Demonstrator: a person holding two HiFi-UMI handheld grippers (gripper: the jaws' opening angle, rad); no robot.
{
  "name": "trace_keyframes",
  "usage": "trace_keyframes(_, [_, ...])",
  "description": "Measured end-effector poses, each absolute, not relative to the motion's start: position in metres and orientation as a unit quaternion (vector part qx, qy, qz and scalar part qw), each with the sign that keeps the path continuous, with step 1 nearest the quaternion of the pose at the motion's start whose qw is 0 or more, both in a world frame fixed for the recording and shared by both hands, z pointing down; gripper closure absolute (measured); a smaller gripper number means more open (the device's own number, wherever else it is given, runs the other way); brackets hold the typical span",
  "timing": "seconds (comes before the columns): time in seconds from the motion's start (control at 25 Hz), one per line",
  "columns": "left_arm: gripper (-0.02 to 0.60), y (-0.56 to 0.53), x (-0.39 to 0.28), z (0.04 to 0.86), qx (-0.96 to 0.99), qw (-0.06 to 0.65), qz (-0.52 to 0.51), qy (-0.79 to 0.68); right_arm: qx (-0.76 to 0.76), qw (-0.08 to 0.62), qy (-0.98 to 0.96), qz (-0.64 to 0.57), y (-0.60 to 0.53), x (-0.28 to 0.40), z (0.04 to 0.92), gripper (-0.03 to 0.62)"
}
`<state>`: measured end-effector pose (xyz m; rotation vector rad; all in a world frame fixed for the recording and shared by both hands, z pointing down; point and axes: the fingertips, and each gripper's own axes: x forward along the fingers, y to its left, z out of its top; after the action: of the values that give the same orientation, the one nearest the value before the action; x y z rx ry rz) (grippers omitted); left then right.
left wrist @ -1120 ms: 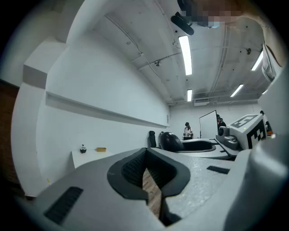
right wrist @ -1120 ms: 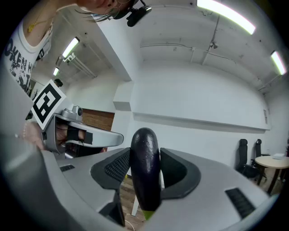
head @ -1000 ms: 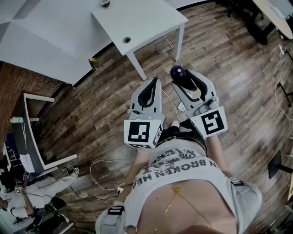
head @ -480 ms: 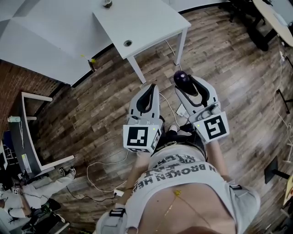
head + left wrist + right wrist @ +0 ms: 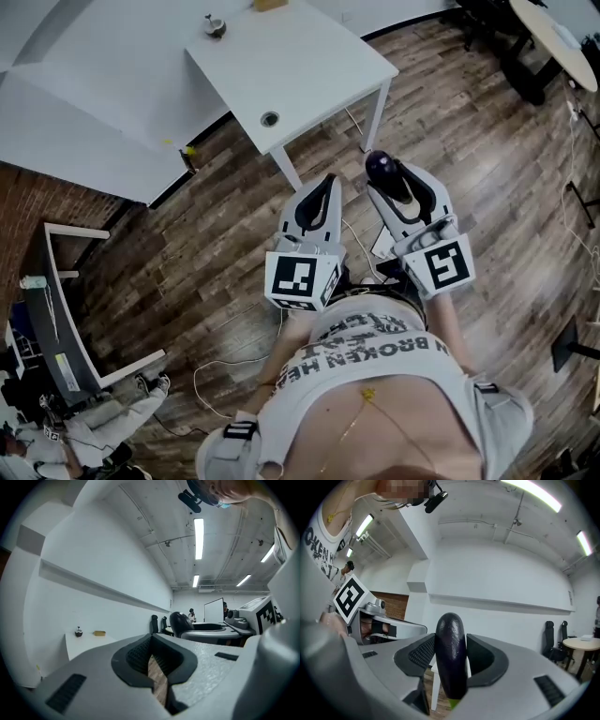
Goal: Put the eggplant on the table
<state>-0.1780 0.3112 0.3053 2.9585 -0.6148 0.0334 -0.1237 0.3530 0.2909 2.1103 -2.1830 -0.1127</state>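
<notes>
The pick-up part looks done and the placing is all that is left. The right gripper [image 5: 394, 180] is clenched on the eggplant [image 5: 451, 653]. The dark purple body stands upright between the two pads, its rounded end above the jaws and a bit of green stem end showing below them. Both pads press its sides, so the grasp looks firm.

The left gripper [image 5: 322, 187] is just beside the right one, on its left, and points the same way. Its jaws are drawn together on nothing, and only a sliver of wooden floor [image 5: 187, 216] shows through the hollow of the pads.

The white counter [image 5: 309, 56] lies ahead of both grippers, beyond their tips and a little to the left of the right gripper. The eggplant hangs over the floor, short of the counter's near corner, so it is not yet over the top. On the far side of the counter, well apart from both grippers, sit a small round dark thing [image 5: 215, 25] and a yellowish block [image 5: 99, 633].

My judgement is that the task is past the halfway mark. What remains is to carry the eggplant forward over the bare top, lower it until it rests there, and release the jaws. The near part of the top has plenty of free room for it.
</notes>
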Motion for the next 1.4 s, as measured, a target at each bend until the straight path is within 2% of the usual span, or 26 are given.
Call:
trace_keyframes(0.76, [0.583,0.182,-0.182,0.318,0.983,0.061,0.018,-0.172,0.695,0.07,-0.715,-0.03,0.215,-0.14,0.309,0.387])
trace_keyframes(1.4, [0.583,0.141,-0.168,0.324,0.983,0.07,0.021,-0.167,0.7,0.078,-0.71,-0.021,0.177,-0.125,0.314,0.387])
